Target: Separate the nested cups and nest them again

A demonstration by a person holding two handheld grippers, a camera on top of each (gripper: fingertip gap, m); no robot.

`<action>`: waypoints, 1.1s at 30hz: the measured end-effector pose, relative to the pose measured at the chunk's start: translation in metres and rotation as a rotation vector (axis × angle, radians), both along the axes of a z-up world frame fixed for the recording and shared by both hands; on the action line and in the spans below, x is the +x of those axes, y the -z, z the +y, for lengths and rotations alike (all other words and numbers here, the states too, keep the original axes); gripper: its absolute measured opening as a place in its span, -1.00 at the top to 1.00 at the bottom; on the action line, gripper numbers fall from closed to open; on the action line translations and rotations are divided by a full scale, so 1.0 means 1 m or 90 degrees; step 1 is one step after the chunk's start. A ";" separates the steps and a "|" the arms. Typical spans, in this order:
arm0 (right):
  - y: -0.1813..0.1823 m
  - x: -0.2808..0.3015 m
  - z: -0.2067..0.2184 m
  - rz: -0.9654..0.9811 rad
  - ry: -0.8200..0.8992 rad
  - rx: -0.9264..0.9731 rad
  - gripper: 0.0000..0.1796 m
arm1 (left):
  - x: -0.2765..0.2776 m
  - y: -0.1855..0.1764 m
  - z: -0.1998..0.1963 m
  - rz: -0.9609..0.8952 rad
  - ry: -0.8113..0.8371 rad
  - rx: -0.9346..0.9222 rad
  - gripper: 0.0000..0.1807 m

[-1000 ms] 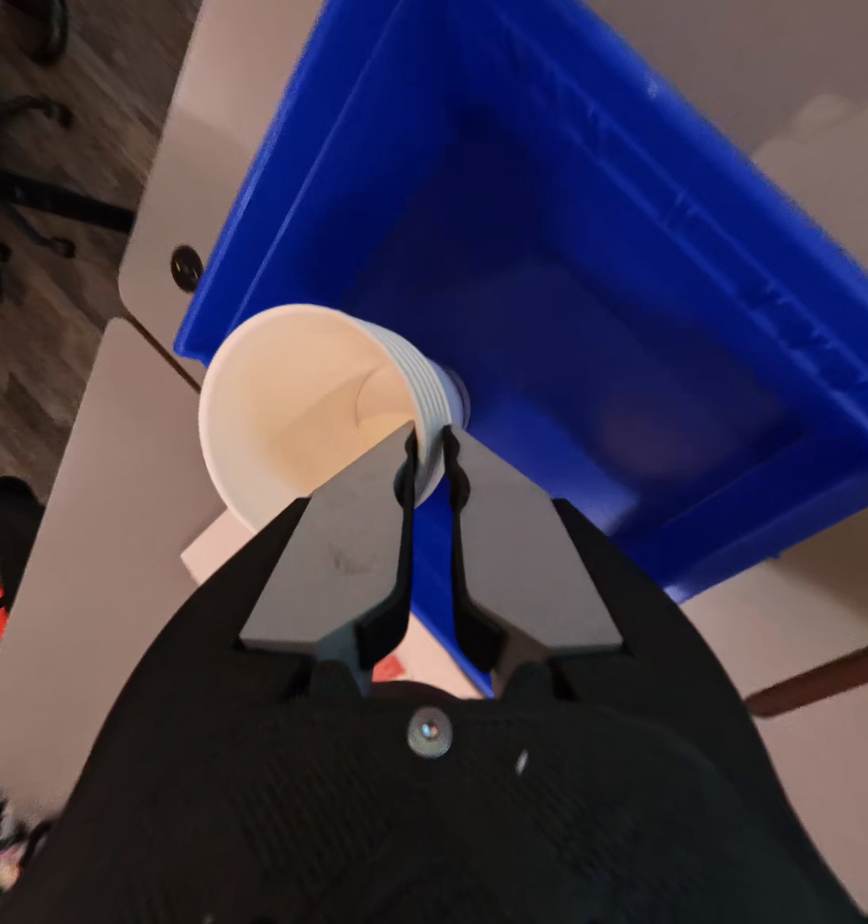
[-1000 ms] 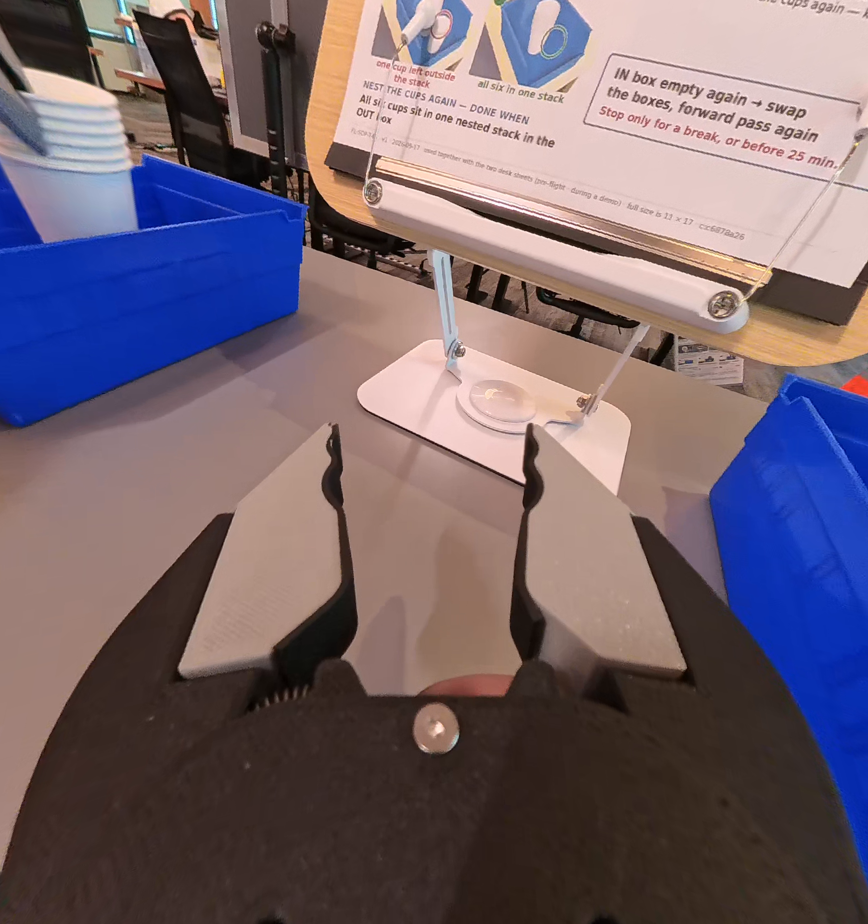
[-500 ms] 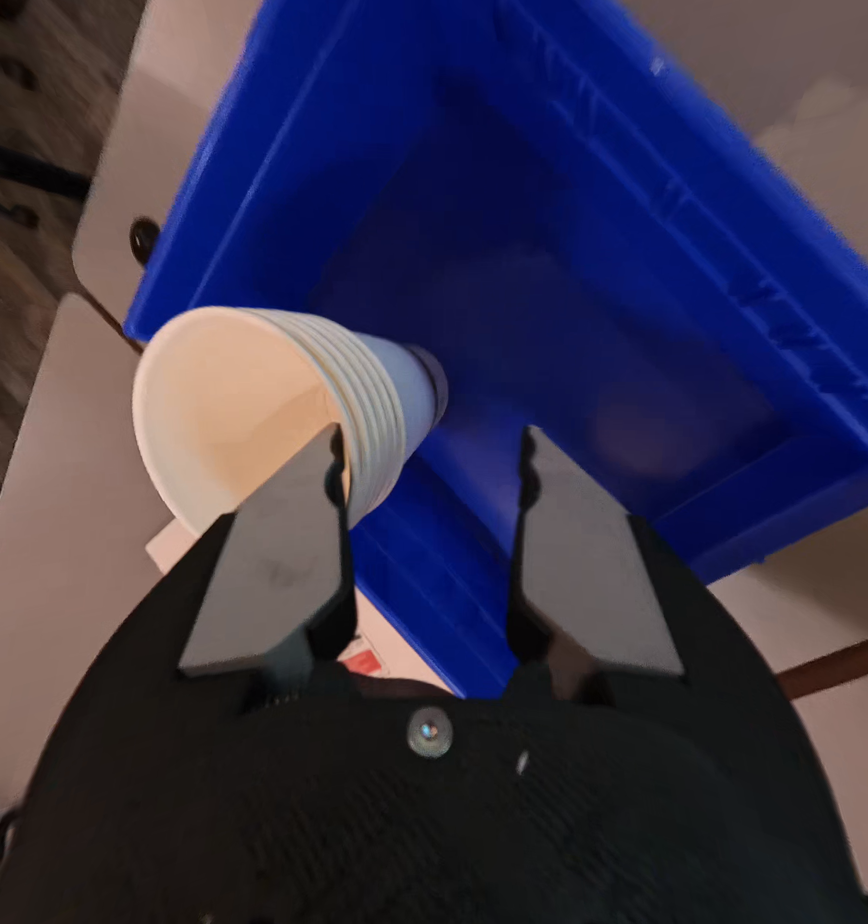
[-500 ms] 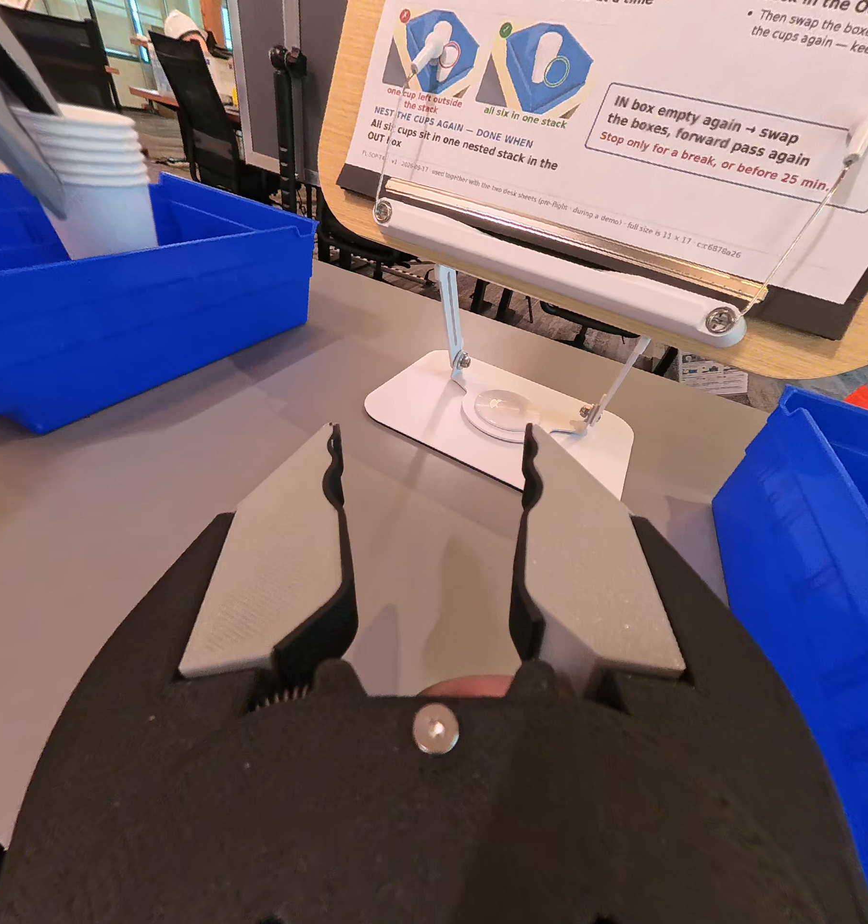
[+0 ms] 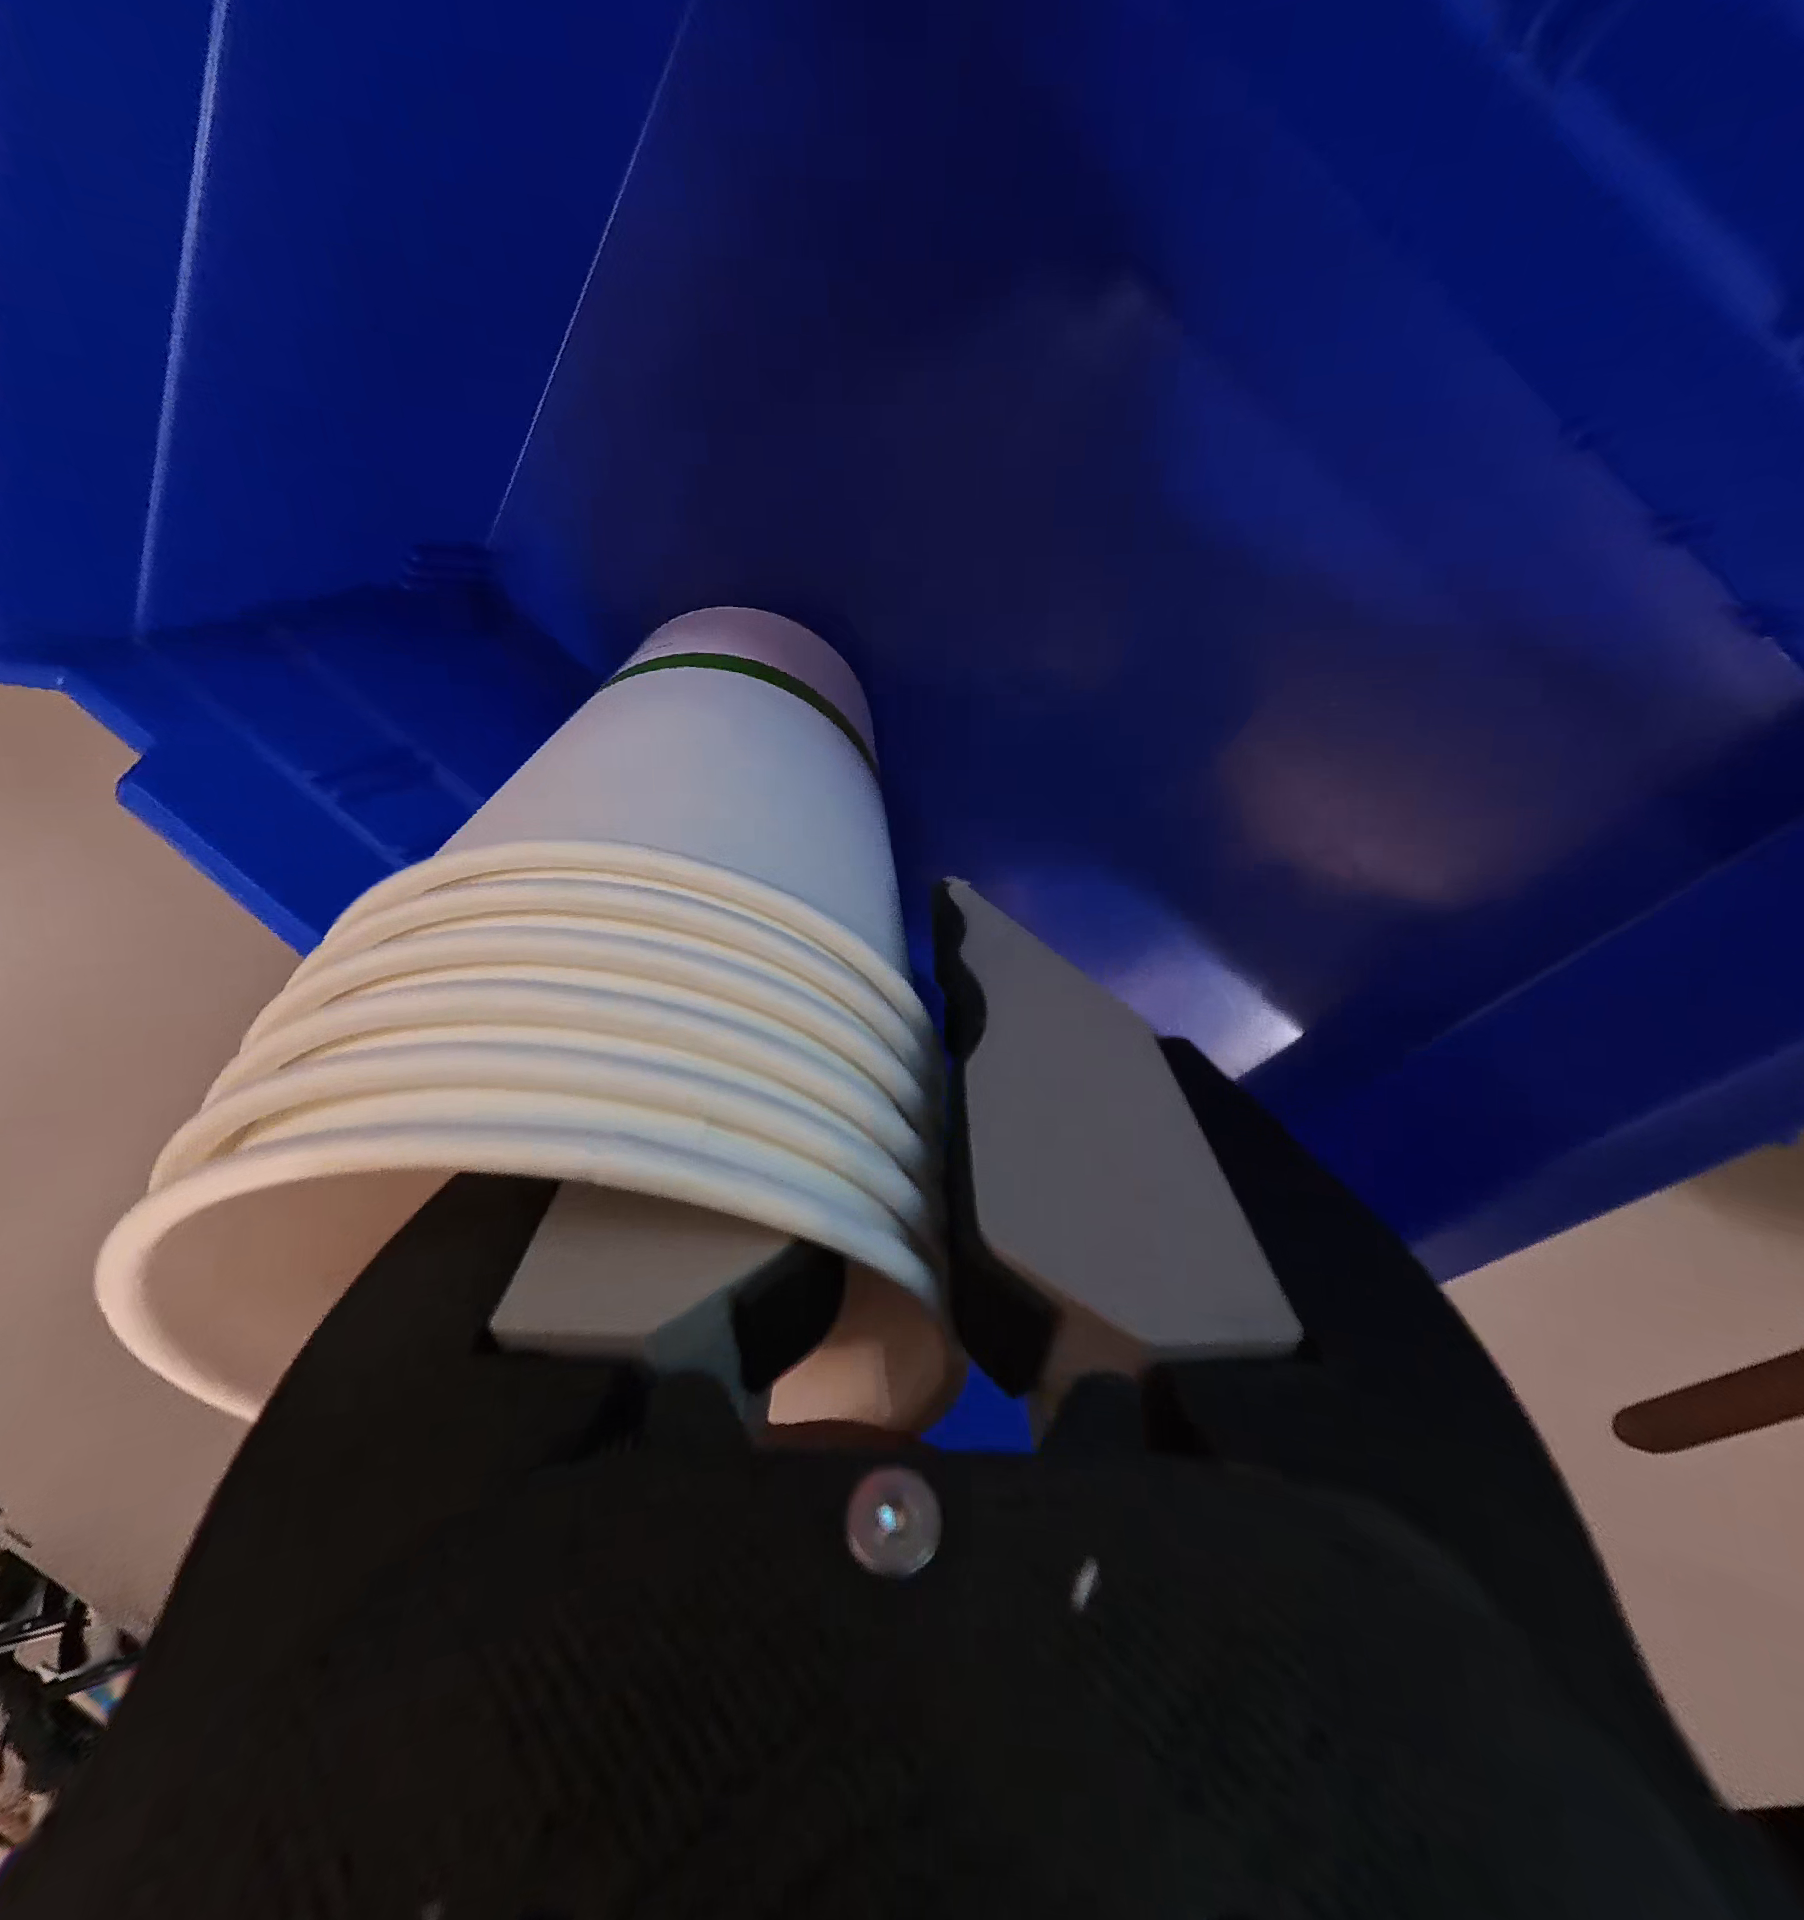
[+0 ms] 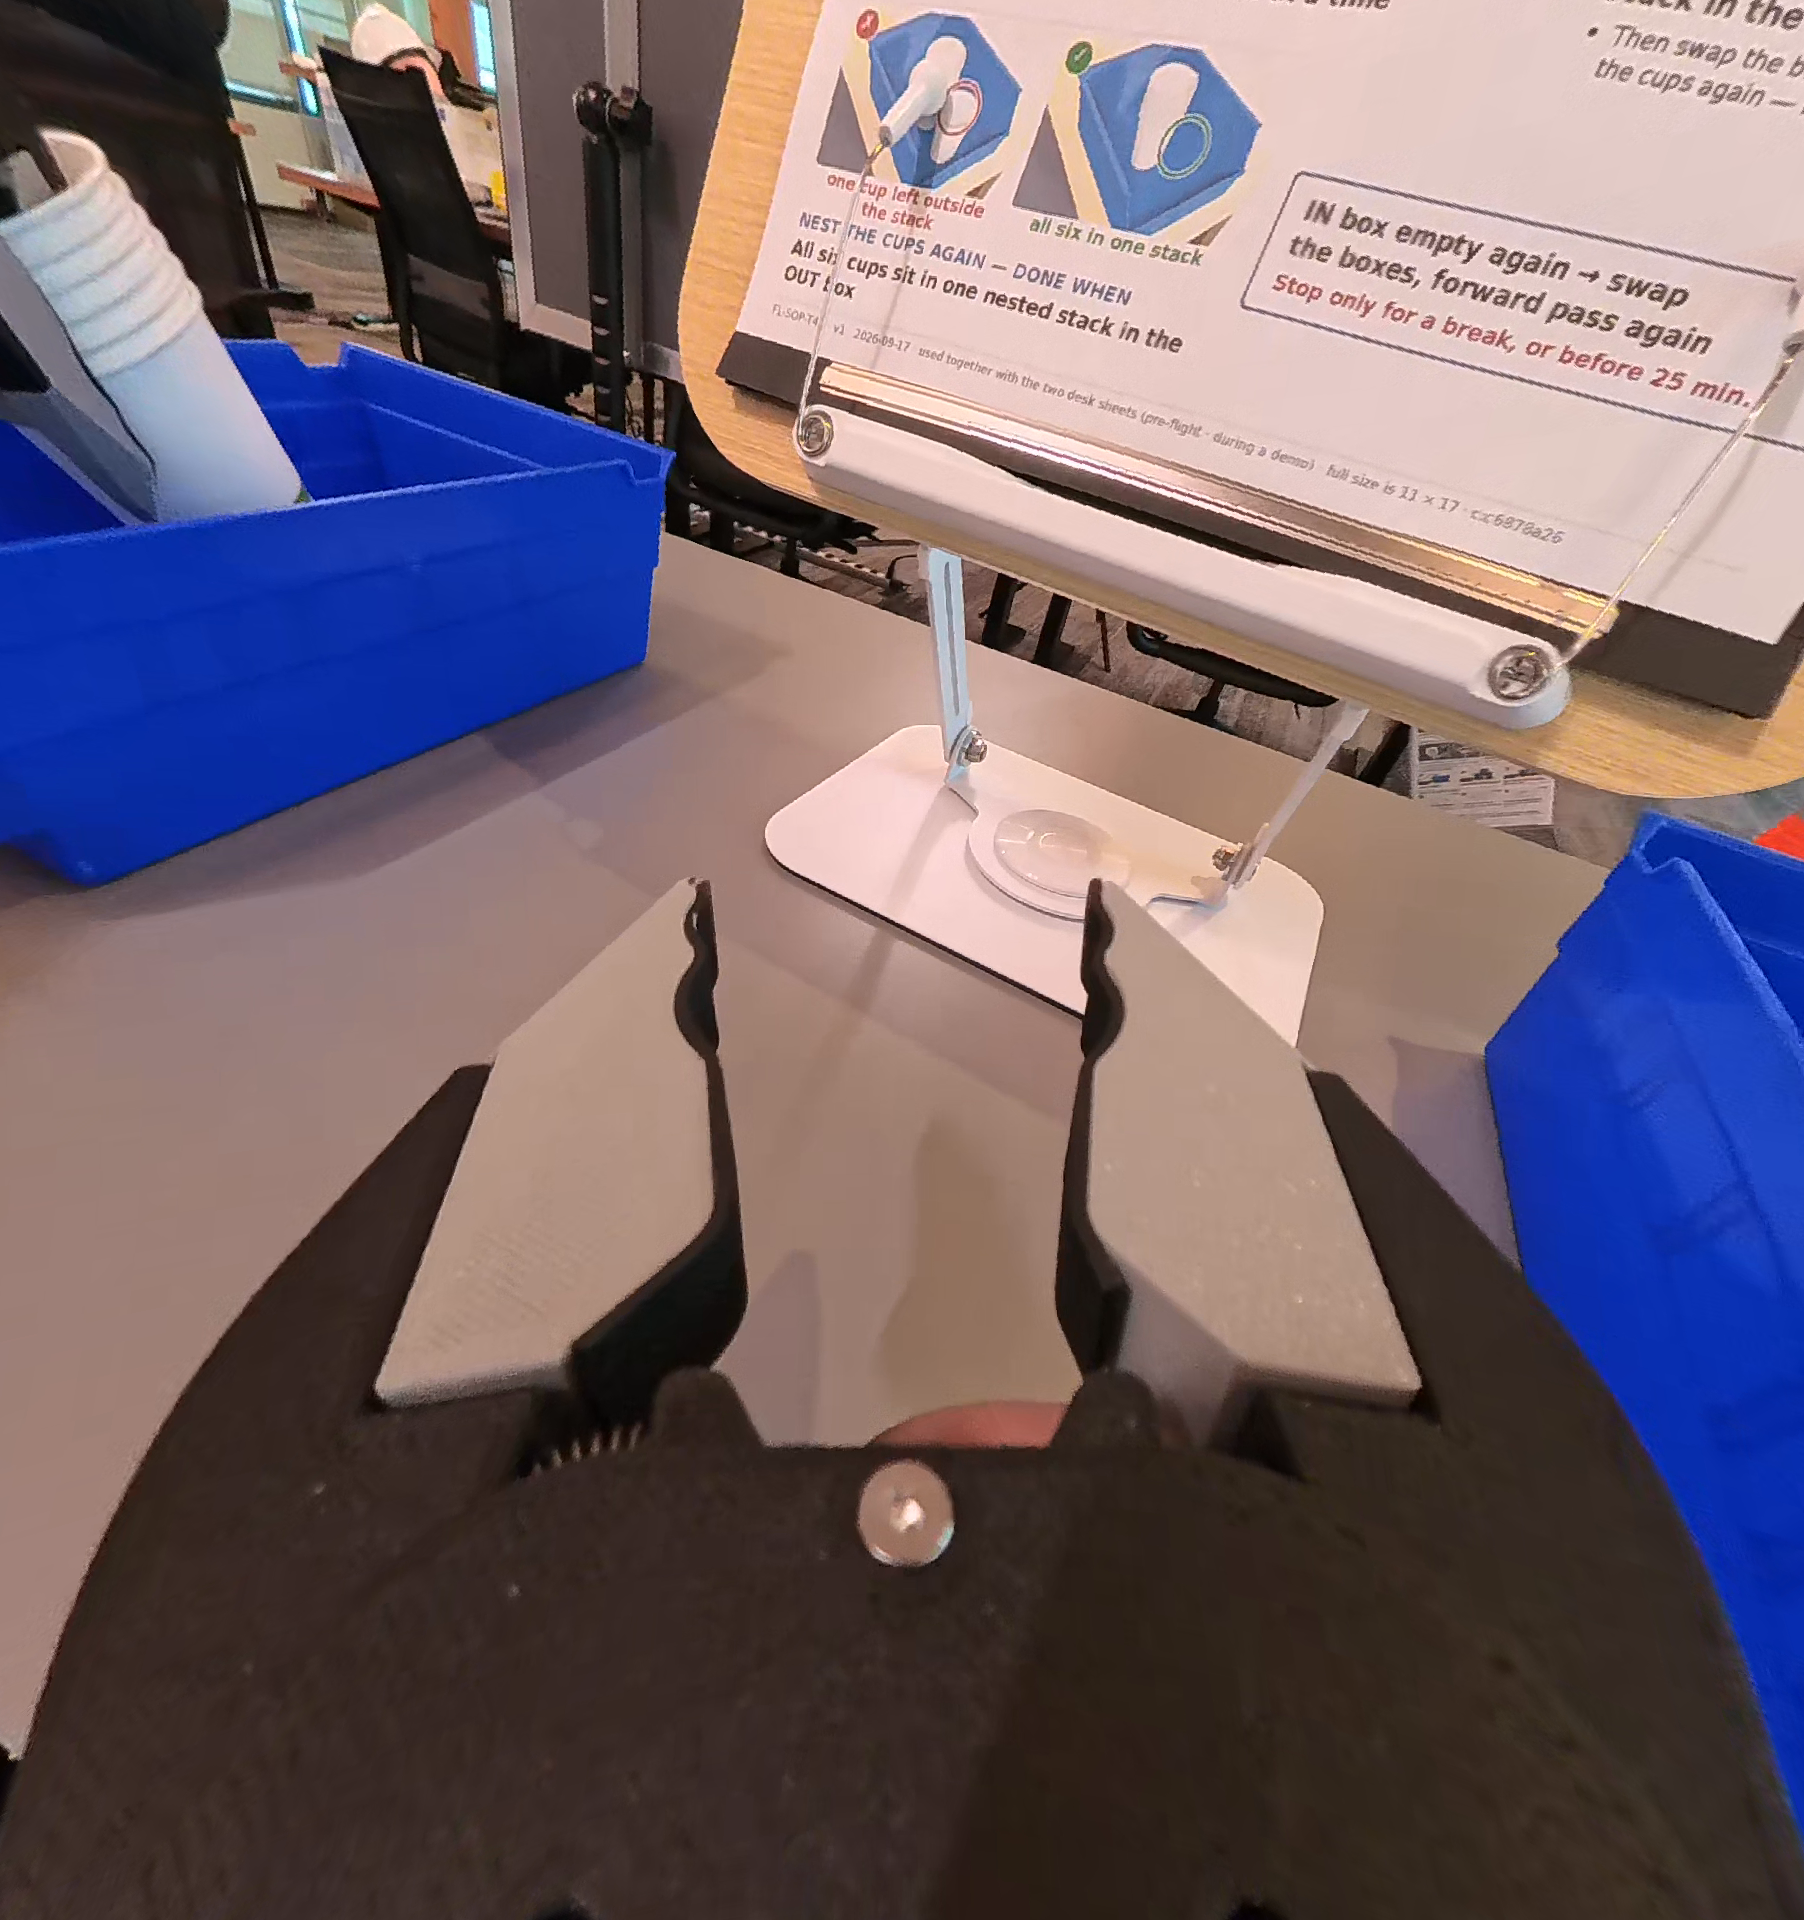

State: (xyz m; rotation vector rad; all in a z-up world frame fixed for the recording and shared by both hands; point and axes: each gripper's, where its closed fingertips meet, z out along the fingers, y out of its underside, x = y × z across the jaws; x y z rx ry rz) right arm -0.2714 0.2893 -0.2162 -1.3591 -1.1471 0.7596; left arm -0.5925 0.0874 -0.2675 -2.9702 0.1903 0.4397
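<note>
Over the left blue bin (image 5: 1189,416): I see my left gripper (image 5: 867,1049) clamped on the rim wall of the cup stack (image 5: 607,1018), one finger inside the mouth, one finger (image 5: 1085,1143) outside.
Cup stack: white paper cups nested together, rolled rims layered, thin green band near the base; tilted, base pointing down into the bin.
Right gripper (image 6: 898,956): I hold it released, jaws wide apart with nothing between them, above the grey table (image 6: 254,1039).
Table: a white document stand (image 6: 1043,873) carrying a printed sheet, and a second blue bin (image 6: 1708,1143) at the right.
Room: office chairs (image 6: 410,208) behind.
</note>
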 end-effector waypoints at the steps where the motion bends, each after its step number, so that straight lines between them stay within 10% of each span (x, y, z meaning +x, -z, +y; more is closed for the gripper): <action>1: 0.000 0.000 -0.001 -0.001 0.000 0.001 0.24 | 0.001 -0.001 0.000 0.001 0.007 -0.005 0.89; 24: -0.017 0.012 0.013 0.055 0.012 -0.041 0.27 | 0.117 -0.152 0.009 0.122 0.171 -0.015 0.90; 33: -0.021 0.021 0.033 0.082 0.041 -0.076 0.28 | 0.213 -0.137 0.068 0.120 0.327 -0.071 0.90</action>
